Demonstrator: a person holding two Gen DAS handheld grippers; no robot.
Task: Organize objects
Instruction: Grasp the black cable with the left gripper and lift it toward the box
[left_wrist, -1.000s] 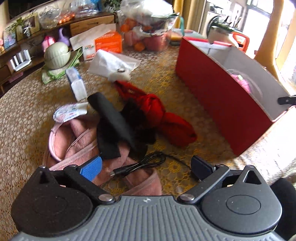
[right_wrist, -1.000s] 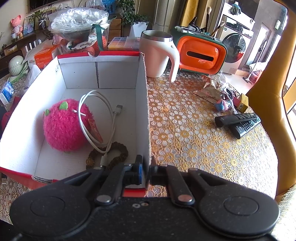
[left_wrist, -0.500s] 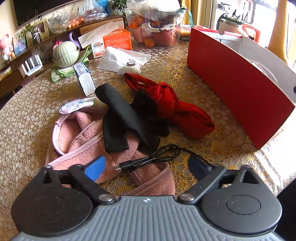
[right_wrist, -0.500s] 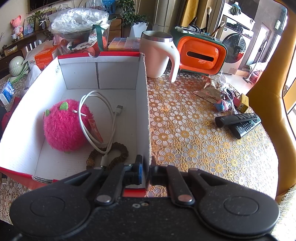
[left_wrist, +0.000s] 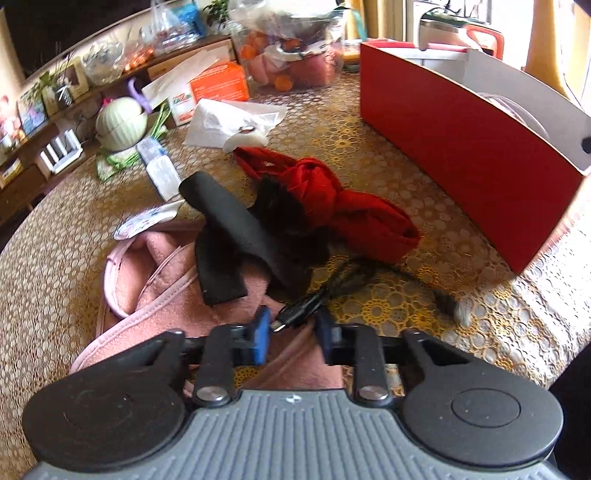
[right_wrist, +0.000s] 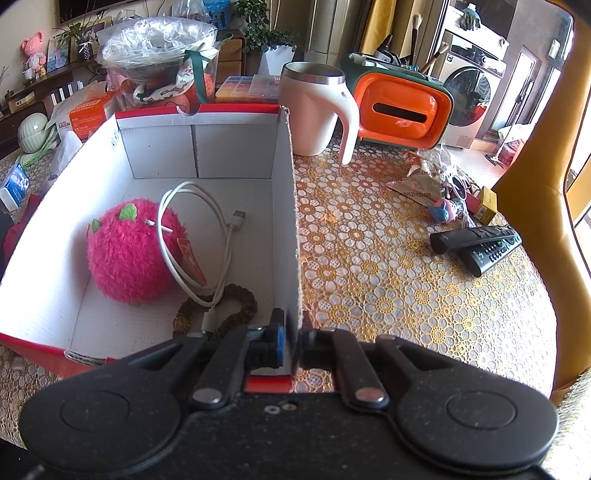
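Observation:
A black cable (left_wrist: 332, 291) lies folded on the lace tablecloth, its plug end over a pink towel (left_wrist: 155, 273). My left gripper (left_wrist: 291, 328) is closing, and its blue pads (left_wrist: 261, 332) hug the plug end on both sides. Beyond it lie a black cloth (left_wrist: 229, 229) and a knotted red cloth (left_wrist: 351, 206). The red box (left_wrist: 461, 147) stands to the right. My right gripper (right_wrist: 291, 339) is shut on the box's near right wall (right_wrist: 284, 206). Inside the box are a pink plush ball (right_wrist: 129, 254), a white cable (right_wrist: 221, 258) and a bead bracelet (right_wrist: 240, 306).
A white mug (right_wrist: 314, 110) and an orange case (right_wrist: 402, 107) stand behind the box. Two remotes (right_wrist: 480, 243) and small toys lie to its right, near a yellow chair (right_wrist: 535, 229). A tissue pack (left_wrist: 159, 170), an orange carton (left_wrist: 218, 83) and a green ball (left_wrist: 120, 123) sit far left.
The left jaws have gone from wide apart to close around the black cable's plug end, and the gripper has rolled a little. The right gripper has kept still on the box wall.

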